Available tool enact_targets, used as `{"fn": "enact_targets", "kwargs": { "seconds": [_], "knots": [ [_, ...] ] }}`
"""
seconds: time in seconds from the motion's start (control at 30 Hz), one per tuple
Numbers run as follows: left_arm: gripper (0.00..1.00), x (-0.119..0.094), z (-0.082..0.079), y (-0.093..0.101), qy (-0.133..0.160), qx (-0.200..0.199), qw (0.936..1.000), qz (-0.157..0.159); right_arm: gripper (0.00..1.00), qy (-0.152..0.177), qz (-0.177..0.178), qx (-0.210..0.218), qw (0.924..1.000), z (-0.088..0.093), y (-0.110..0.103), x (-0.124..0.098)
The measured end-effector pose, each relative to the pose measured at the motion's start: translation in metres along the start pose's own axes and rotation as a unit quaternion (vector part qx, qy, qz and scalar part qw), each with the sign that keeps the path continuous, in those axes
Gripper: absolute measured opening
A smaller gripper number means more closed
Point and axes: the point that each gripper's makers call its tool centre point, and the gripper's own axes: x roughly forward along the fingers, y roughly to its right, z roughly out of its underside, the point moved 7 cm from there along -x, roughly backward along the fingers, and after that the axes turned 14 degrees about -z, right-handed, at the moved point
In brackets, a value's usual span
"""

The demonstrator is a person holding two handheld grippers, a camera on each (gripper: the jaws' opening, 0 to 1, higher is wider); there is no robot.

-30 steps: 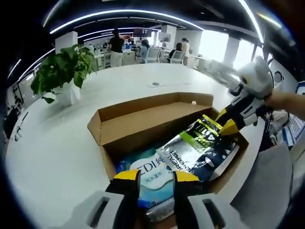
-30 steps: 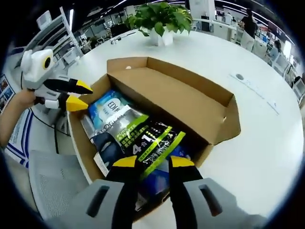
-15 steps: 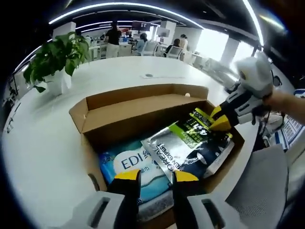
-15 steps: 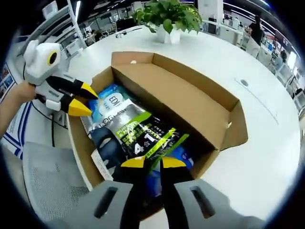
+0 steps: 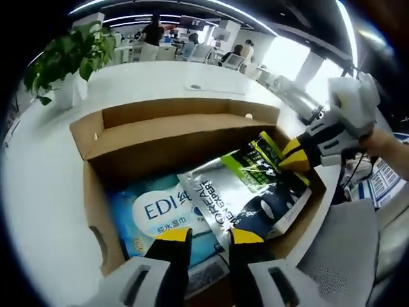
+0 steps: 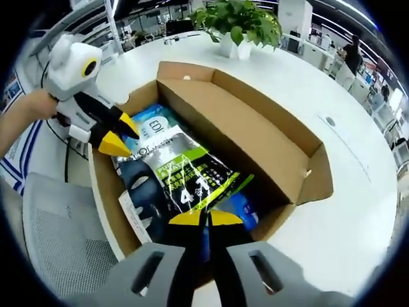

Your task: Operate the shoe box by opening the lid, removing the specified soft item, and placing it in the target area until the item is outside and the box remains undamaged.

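Ahead of the left gripper [image 5: 202, 235] in the left gripper view, the shoe box [image 5: 96, 211] is seen with its lid [image 5: 172, 131] folded back, and the silver-and-green pouch [image 5: 252, 192] is found lying on top of a blue wipes pack [image 5: 160, 214] inside. The left jaws are held apart, empty, over the near wall of the box. The pouch's long axis is laid diagonally, from just beyond these jaws up toward the right gripper [image 5: 291, 155], whose tips are set on the pouch's far green end. Across the box, in the right gripper view, the same pouch [image 6: 192, 182] is seen running away from the right gripper [image 6: 204, 219] toward the left gripper [image 6: 121, 137], which sits at the far end. The right jaws are closed together on the pouch's near edge. The right gripper is judged the nearer one, so a lift along that axis is favoured.
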Motion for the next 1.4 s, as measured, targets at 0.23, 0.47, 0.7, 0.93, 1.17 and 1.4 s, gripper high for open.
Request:
{"fn": "enact_targets", "kwargs": {
  "seconds": [0.23, 0.47, 0.7, 0.93, 1.17, 1.4],
  "knots": [
    [0.18, 0.005, 0.001, 0.002, -0.002, -0.04, 0.999, 0.019, 0.0, -0.002, -0.002, -0.026, 0.9997, 0.001, -0.002, 0.001],
    [0.16, 0.008, -0.003, 0.006, 0.008, -0.106, 0.9928, 0.055, 0.0, -0.001, -0.002, -0.035, 0.9994, 0.002, -0.002, 0.002],
    [0.1, 0.007, -0.004, 0.004, 0.02, -0.143, 0.9878, 0.059, 0.0, 0.011, -0.002, -0.022, 0.9997, 0.004, -0.002, 0.0],
    [0.01, 0.006, -0.004, 0.005, 0.013, -0.144, 0.9883, 0.048, 0.0, 0.026, -0.006, -0.001, 0.9996, 0.006, -0.004, -0.003],
    [0.0, -0.001, -0.008, 0.008, 0.012, -0.156, 0.9864, 0.049, 0.0, 0.038, -0.009, 0.013, 0.9991, 0.008, -0.008, -0.009],
    [0.0, -0.012, -0.019, 0.011, 0.025, -0.154, 0.9867, 0.047, 0.0, 0.062, -0.007, 0.031, 0.9975, 0.006, -0.007, -0.019]
  ]
}}
